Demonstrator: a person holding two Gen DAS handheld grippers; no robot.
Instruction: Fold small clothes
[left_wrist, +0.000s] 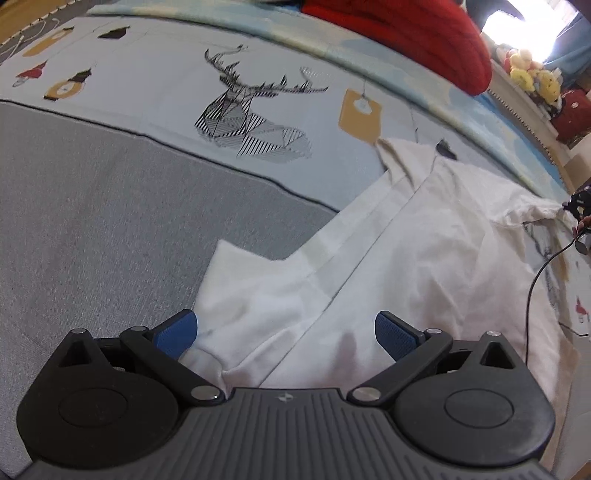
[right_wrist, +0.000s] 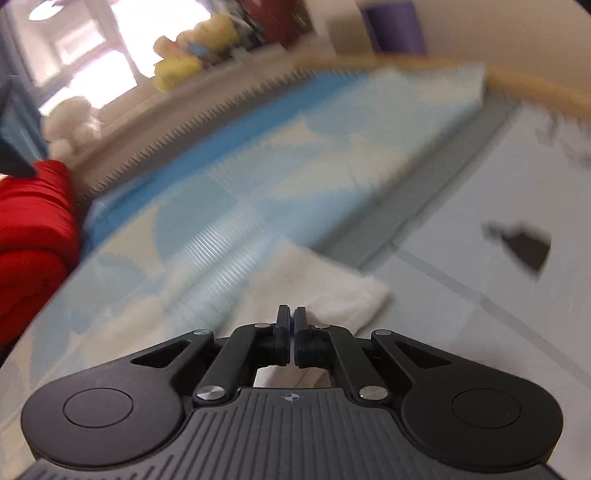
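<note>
A white small garment (left_wrist: 388, 251) lies partly folded on the bed, with a long fold line running down toward me. My left gripper (left_wrist: 286, 330) is open, its blue pads (left_wrist: 177, 332) wide apart over the garment's near corner, with cloth lying between them. My right gripper (right_wrist: 291, 321) is shut on a part of the white garment (right_wrist: 325, 291), which spreads out beyond the fingertips. The right wrist view is blurred by motion. The right gripper also shows small at the far right edge of the left wrist view (left_wrist: 578, 206).
The bed cover (left_wrist: 129, 92) is pale blue with a deer print (left_wrist: 251, 110) and a grey band (left_wrist: 92, 221). A red blanket (left_wrist: 406, 33) and a blue patterned quilt (right_wrist: 258, 166) lie at the back. Plush toys (left_wrist: 532, 70) sit on a ledge. A black cable (left_wrist: 543, 269) trails at right.
</note>
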